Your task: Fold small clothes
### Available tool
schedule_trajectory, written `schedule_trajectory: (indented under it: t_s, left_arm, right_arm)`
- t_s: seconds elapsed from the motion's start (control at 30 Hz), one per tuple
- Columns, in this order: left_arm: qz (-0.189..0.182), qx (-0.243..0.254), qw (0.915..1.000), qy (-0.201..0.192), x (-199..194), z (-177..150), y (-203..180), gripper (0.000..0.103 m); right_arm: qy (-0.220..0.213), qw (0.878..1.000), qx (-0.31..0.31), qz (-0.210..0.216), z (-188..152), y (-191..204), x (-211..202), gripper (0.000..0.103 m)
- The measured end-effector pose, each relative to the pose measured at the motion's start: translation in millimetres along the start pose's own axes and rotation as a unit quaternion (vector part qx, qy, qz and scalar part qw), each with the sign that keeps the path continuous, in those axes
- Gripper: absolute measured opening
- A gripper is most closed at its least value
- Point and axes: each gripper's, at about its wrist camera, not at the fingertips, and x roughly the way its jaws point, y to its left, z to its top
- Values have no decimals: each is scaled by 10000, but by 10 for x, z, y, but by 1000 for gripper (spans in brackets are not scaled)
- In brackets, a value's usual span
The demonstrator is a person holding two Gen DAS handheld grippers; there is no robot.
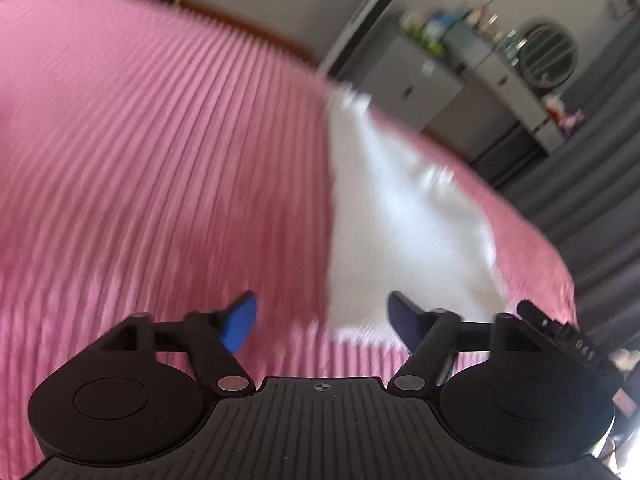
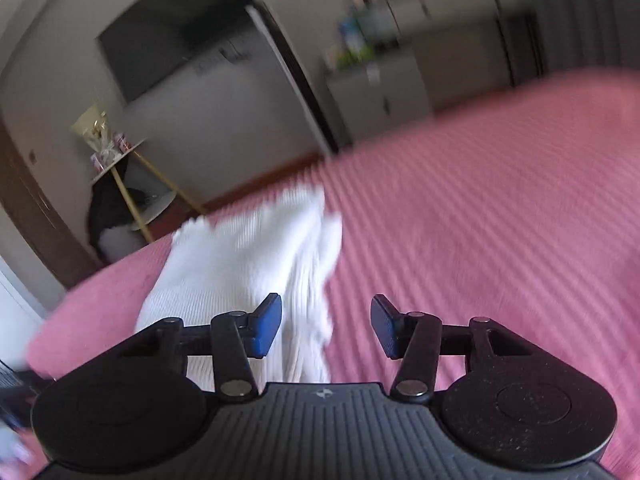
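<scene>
A small white ribbed garment [image 1: 400,216] lies folded on the pink ribbed bedspread [image 1: 160,140]. In the left wrist view it stretches from the middle right down toward my left gripper [image 1: 323,322], whose blue pads stand wide apart above the cloth's near edge with nothing between them. The right wrist view shows the same white garment [image 2: 248,256] left of centre on the bedspread [image 2: 480,220]. My right gripper [image 2: 326,326] hovers over its right edge, jaws apart and empty. Both pictures are blurred by motion.
Beyond the bed stand a grey dresser [image 1: 460,76] with bottles and a round mirror [image 1: 548,54], dark curtains [image 1: 592,184], a wall-mounted dark screen [image 2: 172,32] and a small gold-legged side table [image 2: 120,168]. The bed's edge runs close to the garment.
</scene>
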Motion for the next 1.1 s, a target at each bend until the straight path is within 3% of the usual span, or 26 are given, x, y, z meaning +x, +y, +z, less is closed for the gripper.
schedule_trajectory:
  t_s: [0.1,0.17,0.27,0.37,0.53,0.77,0.9,1.0,1.03,1.1]
  left_arm:
    - [-129,347,9992,-146,96,138,-280,84]
    - [50,662,9976,-184,270,186,-488,84]
    - [511,1140,9922,41,642,226,-693,84]
    - [858,1493,9847,264,934,185,-716,88]
    - [795,1493,9855,157,1119,135,-620,102]
    - [711,1629,9841,-40,1257,93,-640,103]
    - [812,1479,9856,63,1170,132,-648,103]
    - [987,1408,9850,144,1045,127,-678,103]
    - [1036,1377,9849,162,993,107,-684,103]
    - [1068,1293,9856,210,894,59,-685,103]
  right_arm:
    - [-173,9969,-752,157,92,326,50,37]
    - [-122,9906,-1341,240,83,561,196,30]
    - [26,9768,-2141,-39,48,791,529,27]
    - [156,9667,-2534,-310,-7,732,848,26]
    - [-95,9487,-3159,-136,-138,564,967,27]
    - [-273,9584,-2838,101,-151,463,1101,28]
    - [-159,9573,-2886,37,-114,542,1018,29]
    - [-64,9667,-2558,-74,-63,595,800,42]
    - [-27,9697,-2439,-157,-69,594,720,52]
    - [47,9747,-2230,-169,-105,568,537,55]
